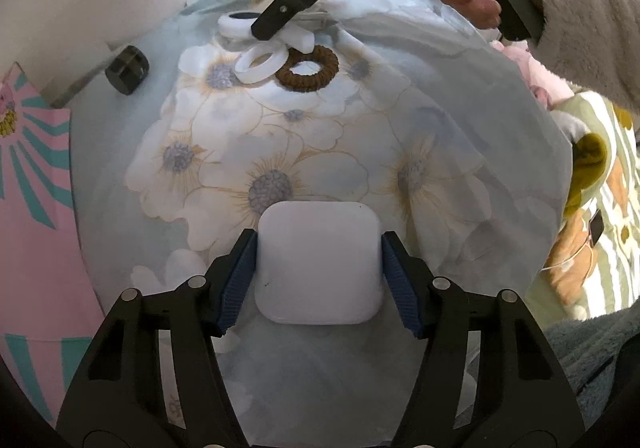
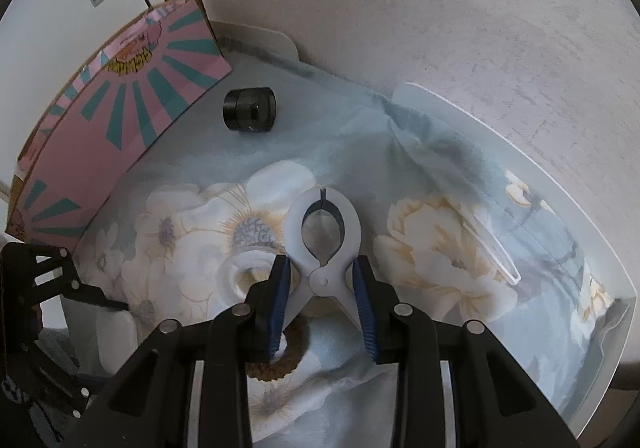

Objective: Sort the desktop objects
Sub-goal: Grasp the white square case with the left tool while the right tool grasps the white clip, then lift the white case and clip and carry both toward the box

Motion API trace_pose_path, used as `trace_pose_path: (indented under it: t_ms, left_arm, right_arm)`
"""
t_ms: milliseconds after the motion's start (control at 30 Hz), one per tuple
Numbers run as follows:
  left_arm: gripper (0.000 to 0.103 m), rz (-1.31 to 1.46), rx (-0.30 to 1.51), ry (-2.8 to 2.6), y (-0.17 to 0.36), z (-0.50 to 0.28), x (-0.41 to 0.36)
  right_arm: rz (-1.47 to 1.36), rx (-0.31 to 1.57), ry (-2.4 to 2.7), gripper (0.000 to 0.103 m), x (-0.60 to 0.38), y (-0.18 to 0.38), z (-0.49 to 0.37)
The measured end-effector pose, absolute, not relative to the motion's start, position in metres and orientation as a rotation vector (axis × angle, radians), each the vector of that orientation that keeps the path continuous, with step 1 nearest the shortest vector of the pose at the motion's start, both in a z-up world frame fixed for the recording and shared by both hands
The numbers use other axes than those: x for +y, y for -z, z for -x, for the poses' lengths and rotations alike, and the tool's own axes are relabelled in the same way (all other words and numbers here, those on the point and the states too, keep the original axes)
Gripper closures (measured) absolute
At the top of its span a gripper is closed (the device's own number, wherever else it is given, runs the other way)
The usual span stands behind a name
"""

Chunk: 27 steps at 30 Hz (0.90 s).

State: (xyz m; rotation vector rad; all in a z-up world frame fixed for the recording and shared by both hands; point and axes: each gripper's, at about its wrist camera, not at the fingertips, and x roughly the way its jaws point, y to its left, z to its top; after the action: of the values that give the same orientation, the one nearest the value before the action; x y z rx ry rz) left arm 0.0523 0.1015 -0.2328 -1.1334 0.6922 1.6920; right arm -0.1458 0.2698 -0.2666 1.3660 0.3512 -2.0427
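Observation:
My left gripper (image 1: 318, 266) is shut on a white rounded square case (image 1: 318, 264) above the floral cloth. My right gripper (image 2: 322, 280) is shut on the handles of a white plastic clip (image 2: 323, 232); the clip's jaws point away from me and are closed. In the left wrist view the right gripper's finger (image 1: 288, 5) reaches into a far cluster: a white ring (image 1: 262, 63), another white ring (image 1: 236, 23) and a brown hair tie (image 1: 308, 67). In the right wrist view the hair tie (image 2: 280, 360) lies partly hidden under my fingers, beside a white ring (image 2: 240, 276).
A black cylinder (image 2: 250, 109) lies at the back left, also in the left wrist view (image 1: 128, 69). A pink and teal box (image 2: 120, 115) stands along the left. A clear plastic tray (image 2: 560, 207) lines the right side by the wall. Patterned fabric (image 1: 600, 187) lies right.

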Motion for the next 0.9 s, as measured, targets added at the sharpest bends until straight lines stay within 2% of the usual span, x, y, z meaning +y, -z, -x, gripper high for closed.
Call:
trace_pose_path:
  t_ms: [533,900]
  left_arm:
    - [0.044,1.067,0.687,-1.735,0.2,-0.047,0.119]
    - [0.044,1.073,0.654,-1.788,0.166,-0.036,0.104]
  right_arm:
    - [-1.329,0.283,2.106,0.076,0.278,0.25,0.135]
    - [-1.292,0.23,2.154,0.076,0.277,0.225,0.118]
